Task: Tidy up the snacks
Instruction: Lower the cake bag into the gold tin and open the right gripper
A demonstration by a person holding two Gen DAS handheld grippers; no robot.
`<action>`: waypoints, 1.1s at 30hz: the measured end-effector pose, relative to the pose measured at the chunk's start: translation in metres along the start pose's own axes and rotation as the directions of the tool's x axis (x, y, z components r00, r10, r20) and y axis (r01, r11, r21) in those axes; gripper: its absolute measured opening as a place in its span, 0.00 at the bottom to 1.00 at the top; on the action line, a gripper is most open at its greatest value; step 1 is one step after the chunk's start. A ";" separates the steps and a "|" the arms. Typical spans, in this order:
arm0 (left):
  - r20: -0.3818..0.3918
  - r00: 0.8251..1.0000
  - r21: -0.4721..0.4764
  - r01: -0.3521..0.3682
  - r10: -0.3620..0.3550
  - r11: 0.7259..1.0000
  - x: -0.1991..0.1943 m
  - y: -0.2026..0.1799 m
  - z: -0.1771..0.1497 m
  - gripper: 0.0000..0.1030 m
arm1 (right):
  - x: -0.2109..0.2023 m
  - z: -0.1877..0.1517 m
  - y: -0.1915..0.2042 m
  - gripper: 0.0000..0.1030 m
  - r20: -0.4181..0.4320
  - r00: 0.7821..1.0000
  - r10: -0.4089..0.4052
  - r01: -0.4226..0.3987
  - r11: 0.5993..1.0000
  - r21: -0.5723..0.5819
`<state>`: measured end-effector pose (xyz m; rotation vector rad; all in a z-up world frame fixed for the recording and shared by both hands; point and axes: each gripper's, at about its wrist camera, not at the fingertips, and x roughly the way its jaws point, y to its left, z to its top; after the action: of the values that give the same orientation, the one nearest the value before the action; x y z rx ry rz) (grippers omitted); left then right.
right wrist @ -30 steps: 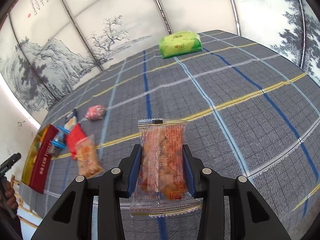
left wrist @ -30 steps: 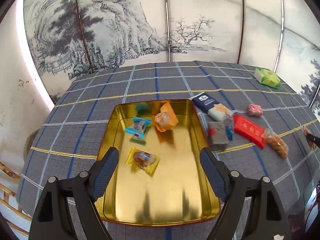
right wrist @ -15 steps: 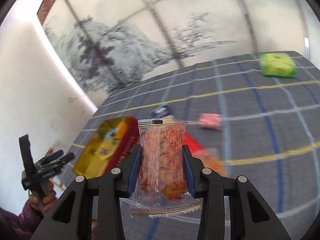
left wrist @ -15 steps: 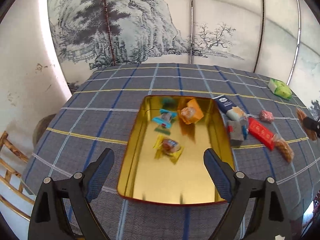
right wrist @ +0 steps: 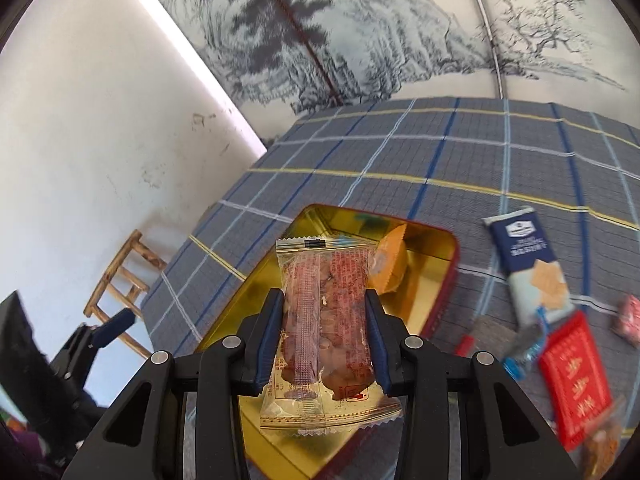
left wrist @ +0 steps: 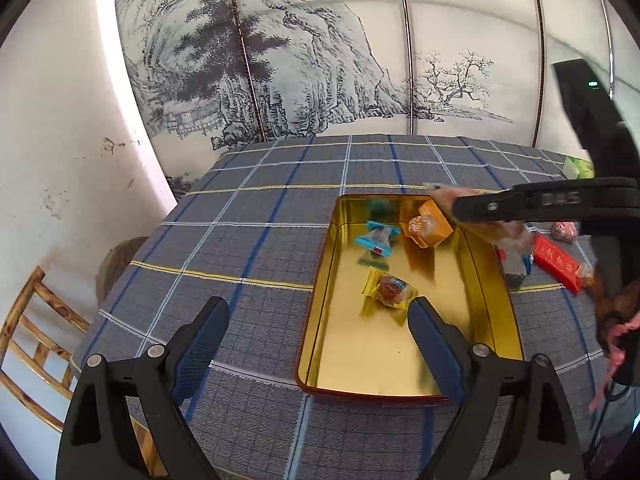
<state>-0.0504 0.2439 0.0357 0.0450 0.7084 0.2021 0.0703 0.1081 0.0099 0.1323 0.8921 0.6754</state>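
A gold tin tray (left wrist: 404, 364) lies on the plaid table and holds a blue-wrapped candy (left wrist: 377, 237), an orange packet (left wrist: 430, 225) and a yellow-wrapped candy (left wrist: 390, 289). My right gripper (right wrist: 325, 334) is shut on a clear snack packet (right wrist: 326, 308) and holds it above the tray (right wrist: 434, 248); it enters the left wrist view (left wrist: 460, 210) from the right, over the tray's far end. My left gripper (left wrist: 318, 332) is open and empty, above the table at the tray's near left corner.
To the right of the tray lie a navy cracker pack (right wrist: 526, 256), a red packet (right wrist: 574, 376), a grey packet (right wrist: 496, 336), a pink candy (left wrist: 564, 231) and a green packet (left wrist: 578, 166). A wooden chair (left wrist: 36, 340) stands at the table's left edge.
My right gripper has swung left with the clear packet and now hangs over the tray. My left gripper has shifted left, so the tray sits further right in its view.
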 end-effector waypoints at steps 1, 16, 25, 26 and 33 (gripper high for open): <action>-0.002 1.000 -0.004 0.002 -0.003 1.000 0.001 0.002 0.000 0.86 | 0.011 0.002 0.001 0.40 -0.022 1.000 -0.007 0.007 1.000 -0.002; -0.029 0.999 -0.019 0.014 -0.014 1.000 0.009 0.015 -0.008 0.92 | 0.071 0.023 0.000 0.40 -0.123 0.988 -0.090 0.090 0.996 -0.012; -0.044 0.999 -0.033 0.018 -0.019 0.999 0.010 0.021 -0.013 0.93 | 0.078 0.029 0.006 0.40 -0.112 0.989 -0.096 0.094 0.995 -0.015; -0.046 0.999 -0.033 0.018 -0.020 0.999 0.010 0.022 -0.014 0.93 | 0.078 0.029 0.007 0.40 -0.110 0.989 -0.095 0.094 0.995 -0.015; -0.052 0.999 -0.033 0.016 -0.017 0.999 0.010 0.024 -0.016 0.93 | 0.061 0.024 0.017 0.40 -0.057 0.997 -0.047 0.046 0.999 -0.019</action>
<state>-0.0574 0.2687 0.0203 0.0025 0.7568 0.1995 0.1069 0.1612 -0.0096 0.0759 0.9415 0.6460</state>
